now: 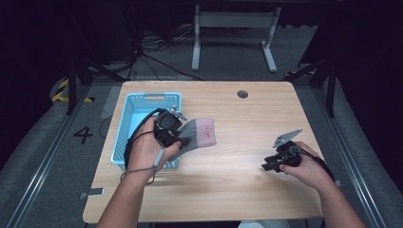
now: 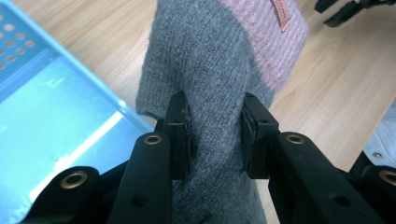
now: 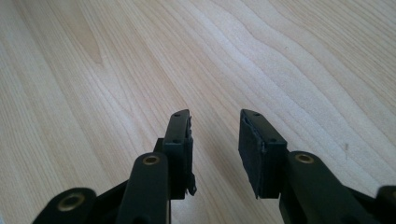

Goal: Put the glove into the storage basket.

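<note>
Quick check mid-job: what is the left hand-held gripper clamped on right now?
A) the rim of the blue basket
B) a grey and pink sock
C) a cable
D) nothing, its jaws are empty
B: in the left gripper view the left hand-held gripper has both pads pressed into the grey part of the sock, beside the blue basket.

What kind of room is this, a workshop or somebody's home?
Probably a lab or test room, not a home: a bare wooden table on a grey floor, cables trailing behind it, and a floor number beside black-and-yellow warning tape.
</note>
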A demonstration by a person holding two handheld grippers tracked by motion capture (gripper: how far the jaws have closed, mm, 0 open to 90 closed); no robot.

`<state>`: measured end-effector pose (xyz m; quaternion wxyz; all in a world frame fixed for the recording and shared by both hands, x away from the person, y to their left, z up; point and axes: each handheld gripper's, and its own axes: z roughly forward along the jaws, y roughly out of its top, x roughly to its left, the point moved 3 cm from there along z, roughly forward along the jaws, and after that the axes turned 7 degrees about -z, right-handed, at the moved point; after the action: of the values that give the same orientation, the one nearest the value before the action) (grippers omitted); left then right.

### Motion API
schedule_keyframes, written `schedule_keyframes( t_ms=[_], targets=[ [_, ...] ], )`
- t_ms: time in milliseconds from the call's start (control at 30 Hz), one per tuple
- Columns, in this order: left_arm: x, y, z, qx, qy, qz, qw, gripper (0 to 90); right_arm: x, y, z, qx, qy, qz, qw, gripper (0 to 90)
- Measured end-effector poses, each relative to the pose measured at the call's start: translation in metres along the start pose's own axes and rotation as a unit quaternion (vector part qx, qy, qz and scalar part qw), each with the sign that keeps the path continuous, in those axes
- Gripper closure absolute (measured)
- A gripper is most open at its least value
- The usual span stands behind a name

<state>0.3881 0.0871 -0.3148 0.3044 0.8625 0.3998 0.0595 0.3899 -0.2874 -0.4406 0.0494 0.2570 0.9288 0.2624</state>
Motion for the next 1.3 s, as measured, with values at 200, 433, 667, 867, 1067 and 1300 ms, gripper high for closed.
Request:
schedule_keyframes(
  t_ms=[200,433,667,867,1067,1300],
  targets=[
    [0.02,-0.003,-0.007,-0.008,0.018,-0.027,0.9995,68.6,0.001,0.0,0.0,0.0,0.001,0.0,1.0,64.8],
    [0.047,-0.008,-0.008,-0.013,0.046,-0.064,0.9968,68.6,0.001,0.0,0.001,0.002,-0.002,-0.001,1.0,64.7],
    [0.066,-0.015,-0.01,-0.019,0.058,-0.097,0.9935,68.5,0.0,0.0,0.002,0.004,0.0,-0.005,1.0,64.5],
    [0.079,-0.026,-0.011,-0.023,0.068,-0.129,0.9891,68.4,0.0,0.005,0.004,0.003,0.002,-0.009,1.0,64.2],
    [0.095,-0.035,-0.004,-0.02,0.08,-0.156,0.9843,68.4,-0.001,0.009,0.005,0.005,0.001,-0.015,0.9999,63.9],
    [0.112,-0.039,0.014,-0.005,0.086,-0.181,0.9797,68.4,0.0,0.009,0.007,0.009,0.0,-0.016,0.9998,63.5]
  ],
)
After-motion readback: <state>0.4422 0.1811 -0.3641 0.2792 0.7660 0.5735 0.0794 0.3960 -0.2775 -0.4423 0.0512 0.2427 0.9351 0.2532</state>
